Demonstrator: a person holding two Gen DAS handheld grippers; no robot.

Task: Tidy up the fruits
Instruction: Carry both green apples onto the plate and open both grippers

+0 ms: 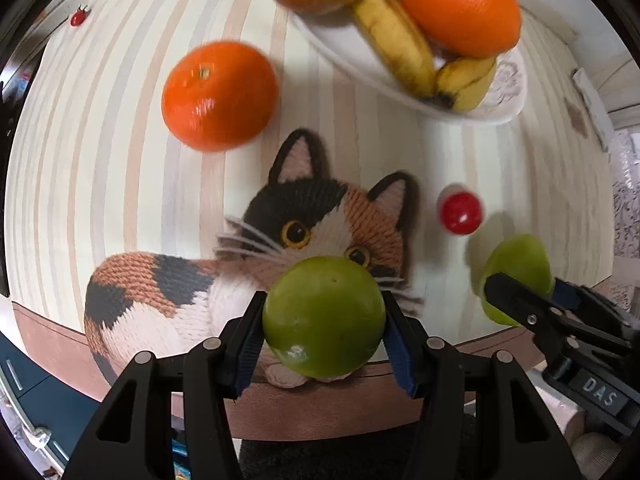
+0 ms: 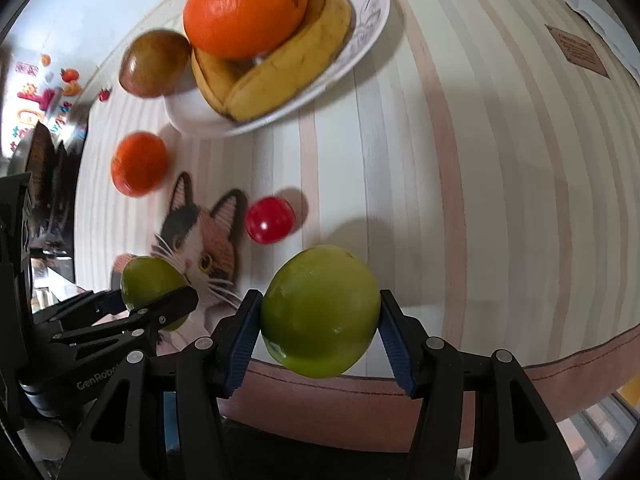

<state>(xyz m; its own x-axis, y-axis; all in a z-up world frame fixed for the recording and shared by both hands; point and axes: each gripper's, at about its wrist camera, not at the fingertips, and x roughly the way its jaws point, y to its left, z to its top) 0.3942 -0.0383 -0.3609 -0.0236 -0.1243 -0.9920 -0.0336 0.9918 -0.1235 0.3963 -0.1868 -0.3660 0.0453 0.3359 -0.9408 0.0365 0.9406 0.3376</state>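
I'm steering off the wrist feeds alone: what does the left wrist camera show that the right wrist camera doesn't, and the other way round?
Left wrist only: the cat mat's whole body and a small red ladybug-like item at the far left edge.
Right wrist only: the colourful magnets on the far surface and a brown tag on the cloth.
Both: each gripper shut on a green fruit (left, right), the fruit plate, the loose orange and the red ball.

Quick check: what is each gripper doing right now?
Left gripper: shut on a green fruit, over the cat mat.
Right gripper: shut on another green fruit, near the table edge.
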